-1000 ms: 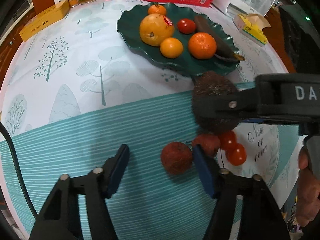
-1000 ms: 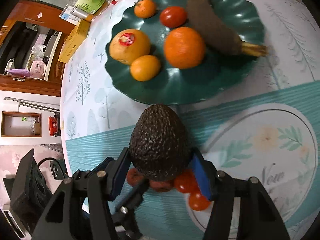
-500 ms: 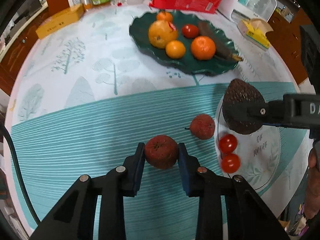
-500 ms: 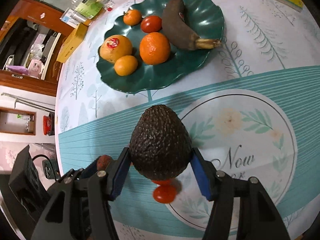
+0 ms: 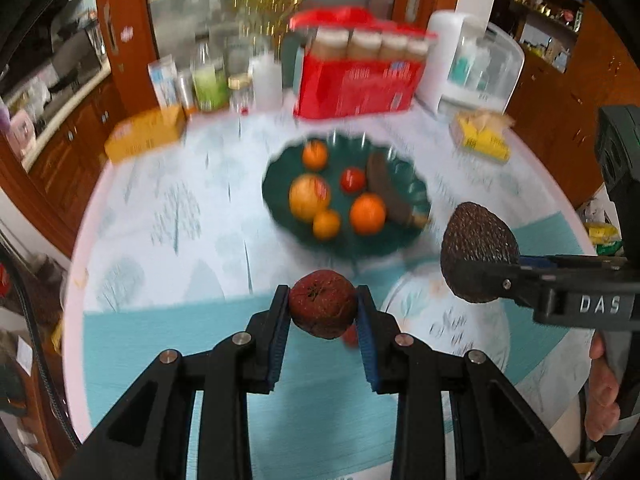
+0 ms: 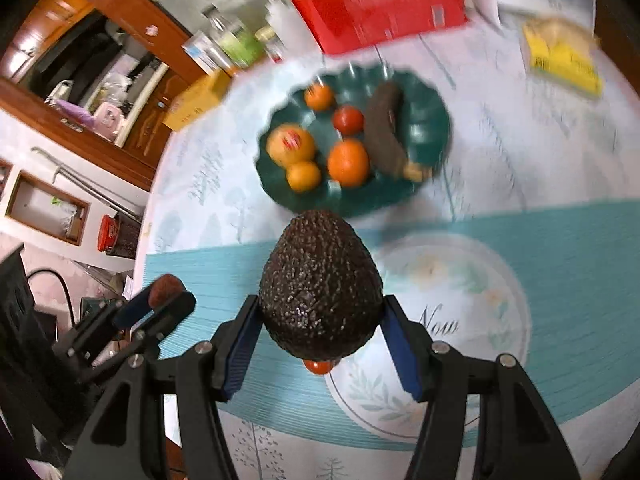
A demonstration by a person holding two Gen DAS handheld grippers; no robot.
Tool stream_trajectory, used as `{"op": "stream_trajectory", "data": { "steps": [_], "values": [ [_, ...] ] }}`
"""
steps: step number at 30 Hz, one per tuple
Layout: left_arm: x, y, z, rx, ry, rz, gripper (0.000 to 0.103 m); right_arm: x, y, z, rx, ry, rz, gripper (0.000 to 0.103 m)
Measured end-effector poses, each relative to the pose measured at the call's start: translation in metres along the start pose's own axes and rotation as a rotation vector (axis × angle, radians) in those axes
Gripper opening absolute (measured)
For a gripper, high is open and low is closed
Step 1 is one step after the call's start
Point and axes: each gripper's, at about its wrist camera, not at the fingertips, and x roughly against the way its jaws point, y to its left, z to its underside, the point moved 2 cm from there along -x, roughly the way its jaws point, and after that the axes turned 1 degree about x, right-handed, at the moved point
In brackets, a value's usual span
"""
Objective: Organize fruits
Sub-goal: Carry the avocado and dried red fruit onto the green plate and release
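**Both tongs loaded above the bench**

The left tongs are closed tight on a small dark-red, rough-skinned fruit, its blue pads pressing it from both sides, and the fruit is clear of the bench. The right tongs stand about half open around a dark, bumpy avocado, pads against its flanks, its narrow end pointing away from the camera; it too is held in the air. In the left wrist view the avocado shows to the right of the red fruit, well apart from it, with the side of the right tongs lettered "DAS" and part of a hand behind.

Farther back on the bench sits a dark green scalloped plate. It holds a large yellow-orange citrus with a red sticker, a mid-sized orange, two smaller oranges, a red tomato and a browned banana. Below the avocado, a cherry tomato peeks out on the tablecloth at the rim of its round printed motif. A red box, bottles and a yellow pack line the far edge; these are blurred.
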Motion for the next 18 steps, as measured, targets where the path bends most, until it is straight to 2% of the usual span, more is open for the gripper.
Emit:
{"op": "stream_trajectory", "data": {
  "steps": [10, 15, 18],
  "values": [
    [0.046, -0.016, -0.090, -0.069, -0.121, -0.064, 0.030, 0.087, 0.011, -0.069, 0.123, -0.224, 0.031, 0.060],
    [0.045, -0.019, -0.125, -0.095, -0.155, -0.105, 0.030, 0.113, 0.009, -0.102, 0.132, -0.316, 0.055, 0.060],
    [0.030, -0.019, -0.141, -0.100, -0.145, -0.118, 0.030, 0.113, 0.003, -0.119, 0.125, -0.334, 0.077, 0.060]
  ]
}}
